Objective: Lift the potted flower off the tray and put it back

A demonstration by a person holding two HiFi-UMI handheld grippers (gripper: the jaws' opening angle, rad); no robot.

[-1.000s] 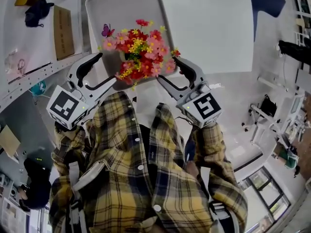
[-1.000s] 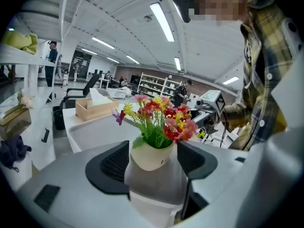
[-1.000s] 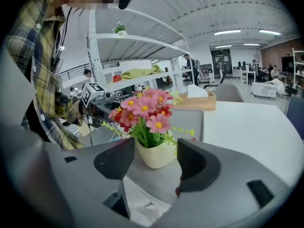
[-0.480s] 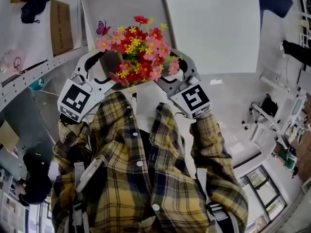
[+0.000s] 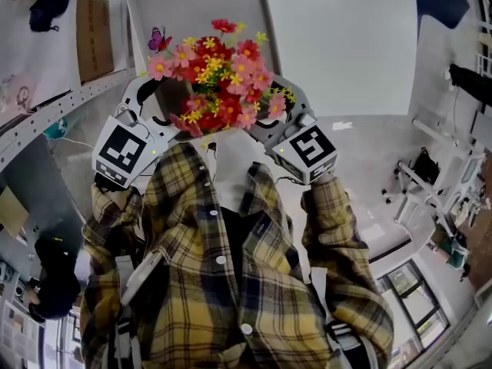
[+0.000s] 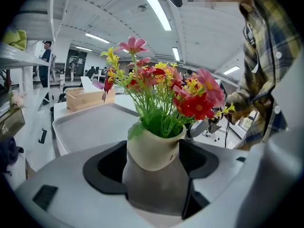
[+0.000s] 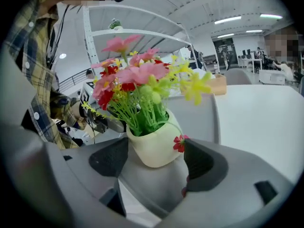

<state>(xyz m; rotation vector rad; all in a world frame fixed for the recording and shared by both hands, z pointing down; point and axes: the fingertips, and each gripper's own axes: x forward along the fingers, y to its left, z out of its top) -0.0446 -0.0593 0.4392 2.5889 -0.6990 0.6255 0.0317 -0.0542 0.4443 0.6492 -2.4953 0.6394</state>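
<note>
From the head view the blossoms of the potted flower (image 5: 219, 75) cover its pot and the inner fingertips of both grippers, and the person's plaid shirt (image 5: 231, 283) fills the lower half. In the gripper views the pot's foot is cut off behind each gripper's own body, so its contact with the tray (image 5: 192, 14) cannot be seen directly. It stands over the tray's near edge, close to the person, with the white table (image 5: 338, 44) beyond. The left gripper (image 5: 165, 104) has its jaws spread as wide as they go, having just been opening. The cream pot (image 6: 153, 151) sits between its dark pads (image 6: 107, 167), close to them but not squeezed. The right gripper (image 5: 270, 114) matches it from the other side, jaws just opened wide, released. The pot (image 7: 154, 148) stands between its pads (image 7: 202, 165), and a small red bloom (image 7: 179, 143) hangs near one.
</note>
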